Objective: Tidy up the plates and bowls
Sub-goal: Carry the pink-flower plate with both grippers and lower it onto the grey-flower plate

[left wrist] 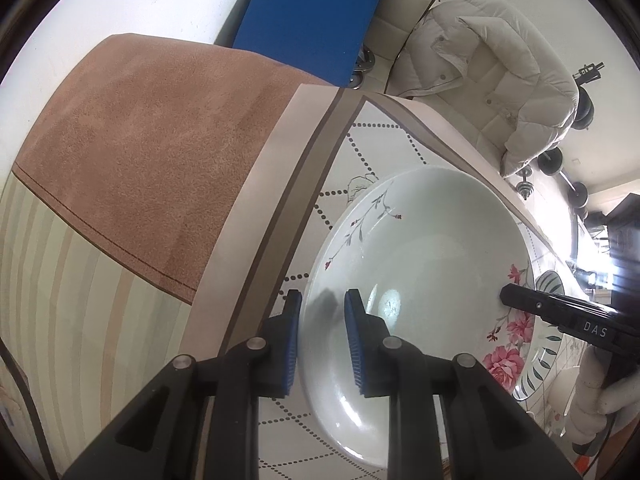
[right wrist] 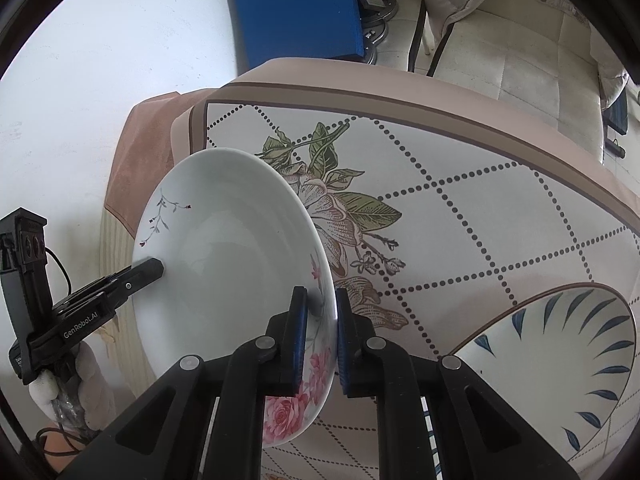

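We take the table [right wrist: 460,184] as our landmark. It wears a cloth printed with a dotted diamond grid, a large flower and a brown border, and past its far edge we see pale floor, a blue board [right wrist: 296,8] and a cream quilted seat [right wrist: 500,60]. In the left wrist view a white padded jacket [left wrist: 492,76] lies on that seat beyond the table, and dumbbells [left wrist: 552,160] sit on the floor next to it. Off the table's left end a tan and striped cover [left wrist: 132,152] spreads over some furniture.

Above the table we hold a white plate [right wrist: 232,256], tilted on edge, with pink roses painted on its near rim and a thin sprig on its far rim. To the right of it on the table stands a bowl [right wrist: 560,360] with dark blue leaf strokes inside and a brown rim; in the left wrist view it shows just behind the plate's rose edge, so the two are close together there.

Our left gripper [left wrist: 322,344] is closed on the plate's rim, one blue pad outside it and one inside. Our right gripper [right wrist: 322,340] is closed on the opposite rim, at the roses, its pads pressed to both faces. Each gripper's black finger shows in the other's view, reaching over the rim, held by a white-gloved hand [right wrist: 76,384].
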The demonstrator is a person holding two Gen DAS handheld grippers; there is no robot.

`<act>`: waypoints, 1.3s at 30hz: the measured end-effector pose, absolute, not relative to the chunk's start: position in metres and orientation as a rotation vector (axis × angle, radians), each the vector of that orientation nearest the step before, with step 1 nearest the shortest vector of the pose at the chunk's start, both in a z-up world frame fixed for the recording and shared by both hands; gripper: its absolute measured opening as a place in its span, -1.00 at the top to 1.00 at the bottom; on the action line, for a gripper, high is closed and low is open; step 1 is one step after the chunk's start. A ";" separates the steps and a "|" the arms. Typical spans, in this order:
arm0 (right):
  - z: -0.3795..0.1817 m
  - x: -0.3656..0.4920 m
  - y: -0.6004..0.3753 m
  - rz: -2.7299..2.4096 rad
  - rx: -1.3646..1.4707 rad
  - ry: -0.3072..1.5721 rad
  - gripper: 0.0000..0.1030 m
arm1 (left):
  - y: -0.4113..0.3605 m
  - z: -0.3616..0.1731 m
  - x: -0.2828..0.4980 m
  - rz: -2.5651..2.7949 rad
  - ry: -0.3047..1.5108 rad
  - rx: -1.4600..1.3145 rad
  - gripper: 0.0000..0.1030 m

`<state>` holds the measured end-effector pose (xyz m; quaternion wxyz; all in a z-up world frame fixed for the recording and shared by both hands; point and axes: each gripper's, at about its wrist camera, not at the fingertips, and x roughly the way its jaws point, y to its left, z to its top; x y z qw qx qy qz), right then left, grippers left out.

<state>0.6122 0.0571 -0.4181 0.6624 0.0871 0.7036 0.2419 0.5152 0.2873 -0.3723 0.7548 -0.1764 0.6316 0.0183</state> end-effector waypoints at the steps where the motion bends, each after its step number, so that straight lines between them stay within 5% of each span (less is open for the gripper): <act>1: -0.415 0.610 0.055 0.543 0.203 1.585 0.71 | 0.285 -0.369 0.514 0.035 1.374 -0.380 0.63; 26: -0.321 0.480 -0.098 0.415 0.308 1.466 0.72 | 0.132 -0.300 0.435 -0.190 1.357 -0.207 0.63; 39: -0.334 0.375 -0.195 0.322 0.414 1.482 0.72 | 0.052 -0.316 0.378 -0.288 1.420 -0.112 0.63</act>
